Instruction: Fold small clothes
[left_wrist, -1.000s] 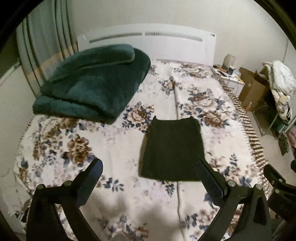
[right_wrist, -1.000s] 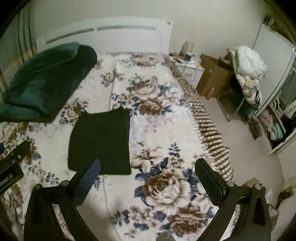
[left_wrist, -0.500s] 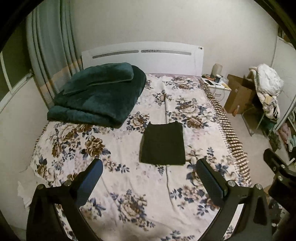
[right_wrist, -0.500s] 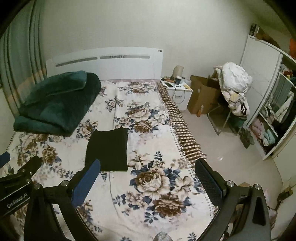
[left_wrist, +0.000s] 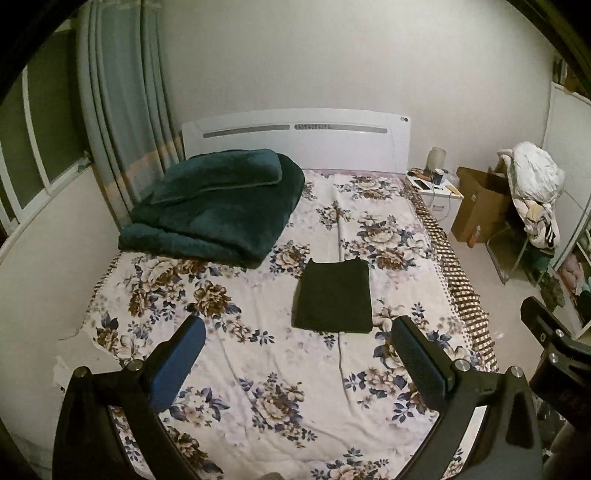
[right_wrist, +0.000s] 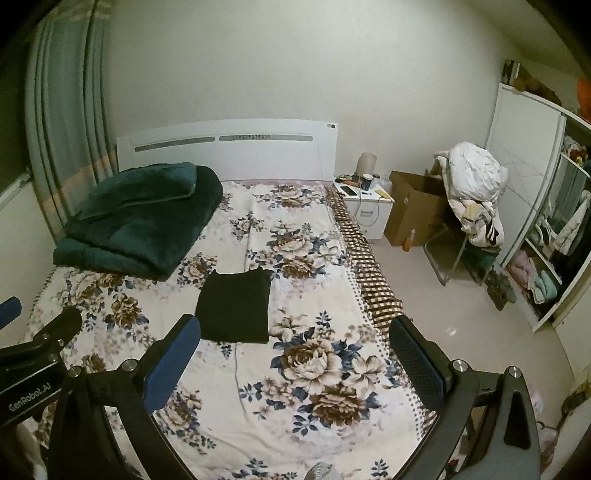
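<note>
Folded black garment on the bed, both tongs released and held clear

I hold the left tongs (left_wrist: 297, 356) and the right tongs (right_wrist: 295, 354) well above the near part of the bed (left_wrist: 258, 369), each spread wide with nothing between the fingers, and I judge the fold done. The black garment (left_wrist: 333, 295) lies flat as a neat rectangle near the middle of the floral bedspread, well apart from both tongs, its edges squared, so it looks ready to leave as it is. At the far left a folded dark green blanket (left_wrist: 218, 206) sits by the headboard (left_wrist: 295, 136), close to the garment's far left corner but not touching it. From this height I see the whole piece and can check the fold for stray corners; I see none.
</note>
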